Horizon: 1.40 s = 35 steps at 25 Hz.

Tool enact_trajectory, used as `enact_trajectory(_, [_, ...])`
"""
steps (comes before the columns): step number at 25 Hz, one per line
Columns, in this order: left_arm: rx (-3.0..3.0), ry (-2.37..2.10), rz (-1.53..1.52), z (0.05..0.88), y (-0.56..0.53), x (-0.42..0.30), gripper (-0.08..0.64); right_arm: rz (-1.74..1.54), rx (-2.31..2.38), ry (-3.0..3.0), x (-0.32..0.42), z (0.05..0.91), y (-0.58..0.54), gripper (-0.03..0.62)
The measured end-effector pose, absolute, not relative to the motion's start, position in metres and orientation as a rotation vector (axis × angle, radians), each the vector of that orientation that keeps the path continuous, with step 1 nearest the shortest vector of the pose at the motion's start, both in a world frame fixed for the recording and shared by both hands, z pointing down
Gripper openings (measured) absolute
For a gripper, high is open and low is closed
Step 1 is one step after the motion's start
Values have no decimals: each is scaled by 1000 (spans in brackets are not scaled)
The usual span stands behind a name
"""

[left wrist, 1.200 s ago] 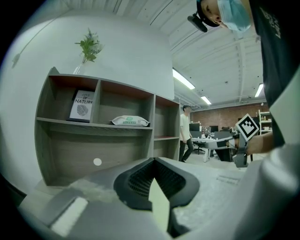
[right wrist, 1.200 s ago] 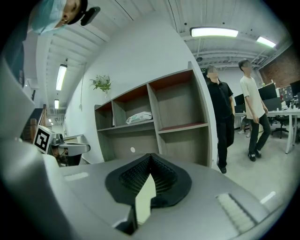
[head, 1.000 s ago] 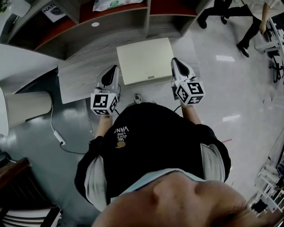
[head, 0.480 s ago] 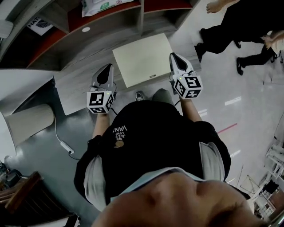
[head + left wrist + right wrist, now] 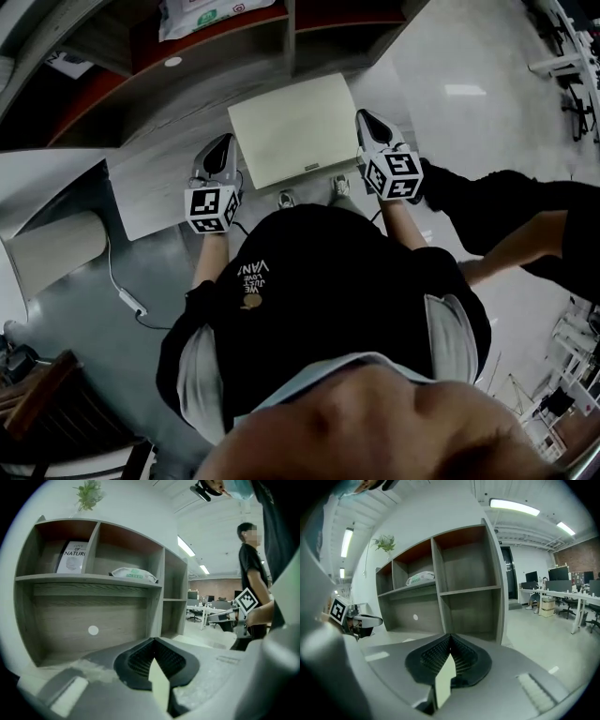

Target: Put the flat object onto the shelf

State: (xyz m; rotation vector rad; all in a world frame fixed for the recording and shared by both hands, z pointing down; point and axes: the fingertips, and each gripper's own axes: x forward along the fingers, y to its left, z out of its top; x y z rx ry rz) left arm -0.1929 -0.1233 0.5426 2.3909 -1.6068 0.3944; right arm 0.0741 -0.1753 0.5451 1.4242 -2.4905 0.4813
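Note:
A flat cream board [image 5: 289, 127] hangs level in front of the grey wooden shelf unit [image 5: 202, 75]. My left gripper [image 5: 225, 145] is shut on the board's left edge. My right gripper [image 5: 363, 119] is shut on its right edge. In the left gripper view the board's thin cream edge [image 5: 159, 686] runs between the jaws of the left gripper [image 5: 153, 642], and the shelf [image 5: 89, 578] stands close ahead. In the right gripper view the board's edge [image 5: 443, 680] is pinched the same way in the right gripper [image 5: 450, 638], facing the shelf's right compartments [image 5: 468, 590].
A white packet [image 5: 133, 573] and a book [image 5: 72, 557] lie on the upper shelf, with a plant [image 5: 89, 491] on top. Another person's legs [image 5: 506, 216] pass close on my right. A cream cylinder [image 5: 52, 253] and a cable [image 5: 122, 291] lie at the left.
Both grippers have carried the board a little closer to the shelf and lower. The passer-by has walked from the far right corner to right beside me.

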Motion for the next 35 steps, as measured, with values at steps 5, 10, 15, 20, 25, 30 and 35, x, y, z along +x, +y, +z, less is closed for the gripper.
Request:
enact_trajectory(5, [2308, -1646, 420, 563, -124, -192, 2, 496, 1342, -2462, 77, 566, -187, 0])
enact_trajectory(10, [2247, -1670, 449, 577, -126, -194, 2, 518, 1295, -2443, 82, 583, -193, 0])
enact_trajectory(15, [2164, -1668, 457, 595, -123, -197, 2, 563, 1247, -2409, 83, 603, -194, 60])
enact_trajectory(20, [2100, -1616, 441, 612, -120, -196, 28, 613, 1209, -2360, 86, 622, -194, 137])
enact_trajectory(25, [2062, -1583, 434, 627, -120, -193, 107, 667, 1186, -2348, 88, 634, -194, 158])
enact_trajectory(30, [2002, -1541, 427, 644, -118, -191, 201, 741, 1147, -2344, 87, 646, -191, 208])
enact_trajectory(35, [1934, -1492, 393, 657, -117, -189, 292, 821, 1094, -2338, 83, 656, -188, 248])
